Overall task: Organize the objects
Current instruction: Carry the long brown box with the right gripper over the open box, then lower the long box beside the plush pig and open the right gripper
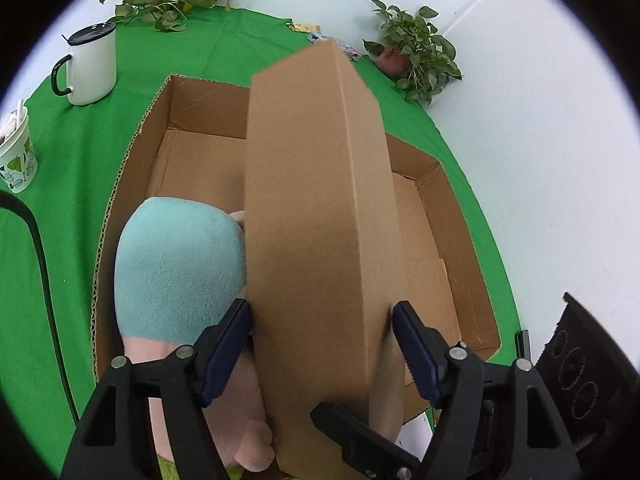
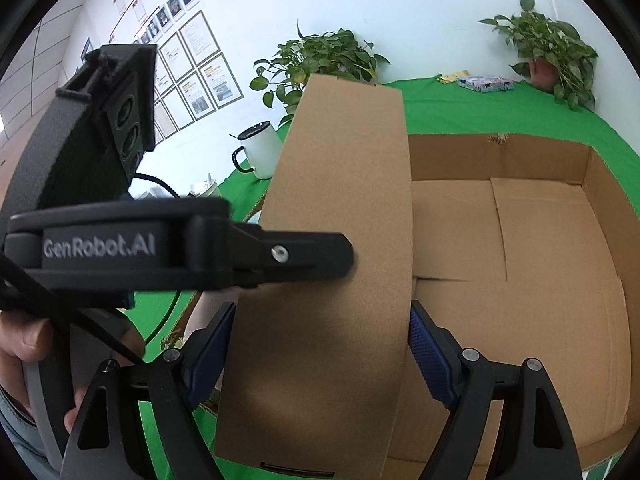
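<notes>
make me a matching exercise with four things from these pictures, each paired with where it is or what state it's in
Things:
1. tall closed brown cardboard box
2. teal and pink plush toy
3. white enamel mug with black lid
4. leafy potted plant in a reddish pot

Places or states:
A. on the green cloth, outside the open carton
B. lying inside the open carton
C. at the cloth's far edge, by the wall
D. between both grippers' jaws

Pairs: 1-D, 2-B, 3-A, 4-C
</notes>
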Demonstrator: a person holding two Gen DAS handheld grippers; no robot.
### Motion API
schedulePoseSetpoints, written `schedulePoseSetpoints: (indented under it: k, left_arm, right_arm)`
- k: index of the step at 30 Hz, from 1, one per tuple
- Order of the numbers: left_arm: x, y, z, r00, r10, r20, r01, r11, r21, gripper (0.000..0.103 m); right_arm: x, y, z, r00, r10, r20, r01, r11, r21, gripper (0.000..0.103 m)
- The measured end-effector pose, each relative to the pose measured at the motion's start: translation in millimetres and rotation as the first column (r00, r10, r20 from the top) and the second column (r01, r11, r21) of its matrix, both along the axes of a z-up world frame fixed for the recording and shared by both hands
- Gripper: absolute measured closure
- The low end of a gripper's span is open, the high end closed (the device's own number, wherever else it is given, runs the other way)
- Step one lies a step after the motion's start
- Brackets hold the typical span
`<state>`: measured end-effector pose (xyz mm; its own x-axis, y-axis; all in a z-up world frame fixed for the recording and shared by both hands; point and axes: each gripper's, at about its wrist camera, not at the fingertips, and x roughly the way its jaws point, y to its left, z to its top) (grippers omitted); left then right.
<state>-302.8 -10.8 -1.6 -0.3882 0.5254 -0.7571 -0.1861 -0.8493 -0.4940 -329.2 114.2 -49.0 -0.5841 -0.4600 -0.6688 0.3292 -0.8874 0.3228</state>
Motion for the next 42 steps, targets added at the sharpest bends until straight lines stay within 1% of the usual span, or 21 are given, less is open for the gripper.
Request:
schedulePoseSetpoints:
  k: [4, 9, 15, 16, 18, 19, 22, 27, 32, 35, 37, 40, 42]
  left_arm:
    - [6.1, -7.5, 2.9, 1.0, 0.02, -0.016, -0.02, 1.0, -0.003, 0.032]
    - [16.8, -18.6, 2.8, 0.998, 0.046, -0.033, -0.046, 0.999, 0.001, 0.032]
    - [22.3, -21.7, -3.1, 0.999, 0.034, -0.042, -0.033, 0.999, 0.026, 0.032]
    - [22.5, -24.6, -3.3, 0.998, 0.037, -0.045, -0.036, 0.999, 0.012, 0.033]
    - [23.4, -24.9, -2.9, 0.997, 0.051, -0.06, -0.054, 0.997, -0.049, 0.035]
    - [23.5, -25.5, -2.1, 0.996, 0.057, -0.061, -0.061, 0.996, -0.057, 0.035]
    - [24.5, -32.0, -3.1, 0.996, 0.066, -0.054, -0.067, 0.997, -0.026, 0.035]
    - [25.9, -32.5, -3.6, 0.996, 0.067, -0.059, -0.068, 0.997, -0.027, 0.036]
    - [30.7, -34.8, -3.2, 0.995, 0.065, -0.071, -0.066, 0.998, -0.016, 0.036]
    - [32.7, -36.1, -2.1, 0.994, 0.066, -0.083, -0.068, 0.998, -0.016, 0.036]
    - [35.2, -37.0, 0.6, 0.992, 0.072, -0.099, -0.074, 0.997, -0.011, 0.036]
    - [41.1, -37.5, 7.5, 0.986, 0.085, -0.141, -0.086, 0.996, -0.002, 0.036]
    - [47.0, -36.9, 13.7, 0.979, 0.092, -0.18, -0.096, 0.995, -0.014, 0.037]
  right_arm:
    - [2.9, 8.8, -7.5, 0.999, -0.027, 0.033, 0.028, 0.999, -0.023, 0.023]
    - [6.2, 8.6, -7.6, 0.998, -0.047, 0.028, 0.047, 0.999, -0.004, 0.023]
    - [8.8, 13.5, -8.6, 0.997, -0.072, 0.04, 0.072, 0.997, 0.006, 0.023]
    - [9.3, 14.6, -8.8, 0.996, -0.075, 0.04, 0.075, 0.997, 0.011, 0.023]
    - [10.3, 20.0, -9.1, 0.994, -0.1, 0.039, 0.1, 0.995, 0.022, 0.023]
    - [9.0, 22.6, -9.2, 0.993, -0.111, 0.042, 0.11, 0.994, 0.024, 0.023]
    - [5.0, 30.3, -13.3, 0.989, -0.137, 0.063, 0.135, 0.99, 0.035, 0.023]
    - [-6.4, 19.5, -22.9, 0.989, -0.127, 0.08, 0.121, 0.989, 0.081, 0.023]
    - [-14.9, 3.5, -42.2, 0.985, -0.132, 0.11, 0.116, 0.984, 0.134, 0.023]
    - [-15.1, -3.2, -47.3, 0.985, -0.138, 0.104, 0.121, 0.981, 0.155, 0.023]
    - [-14.8, -6.4, -48.3, 0.987, -0.128, 0.102, 0.11, 0.98, 0.166, 0.02]
    - [-12.0, -15.6, -51.5, 0.99, -0.079, 0.115, 0.058, 0.983, 0.174, 0.016]
    - [-3.9, -18.1, -50.9, 0.993, -0.079, 0.089, 0.059, 0.978, 0.2, 0.016]
